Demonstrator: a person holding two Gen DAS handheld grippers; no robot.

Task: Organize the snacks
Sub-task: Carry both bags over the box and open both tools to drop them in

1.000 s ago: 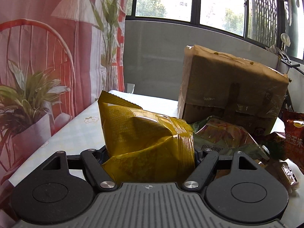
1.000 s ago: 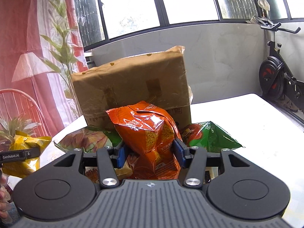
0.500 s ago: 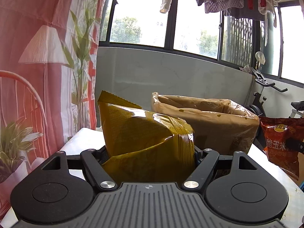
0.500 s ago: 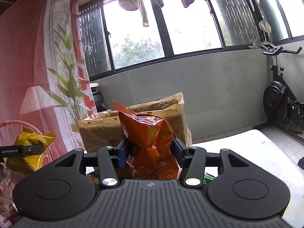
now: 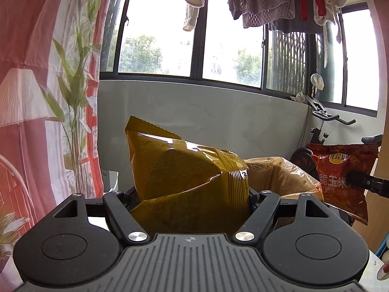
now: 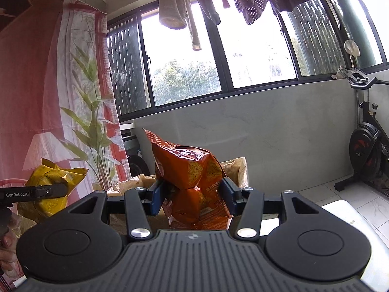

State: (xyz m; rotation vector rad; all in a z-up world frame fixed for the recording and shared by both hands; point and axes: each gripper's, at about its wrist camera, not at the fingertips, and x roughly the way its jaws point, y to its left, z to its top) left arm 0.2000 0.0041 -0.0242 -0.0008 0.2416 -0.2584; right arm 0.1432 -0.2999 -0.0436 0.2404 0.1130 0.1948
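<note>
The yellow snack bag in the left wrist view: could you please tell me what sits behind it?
Behind the yellow snack bag the plastic-lined cardboard box shows its open rim; the bag hides the box's left part and its contents.

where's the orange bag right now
Clamped in the right gripper, the orange bag is in front of the open cardboard box; in the left view it's at far right.

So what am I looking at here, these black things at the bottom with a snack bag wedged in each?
No robot: a person carries a two-finger tool in each hand, each with a camera looking along its fingers. One picture is the left gripper, clamped on a yellow snack bag. The other is the right gripper, clamped on an orange snack bag. Both bags are held in the air near an open brown box. Each view catches the other's bag at its edge. Only a corner of the white table shows.
</note>
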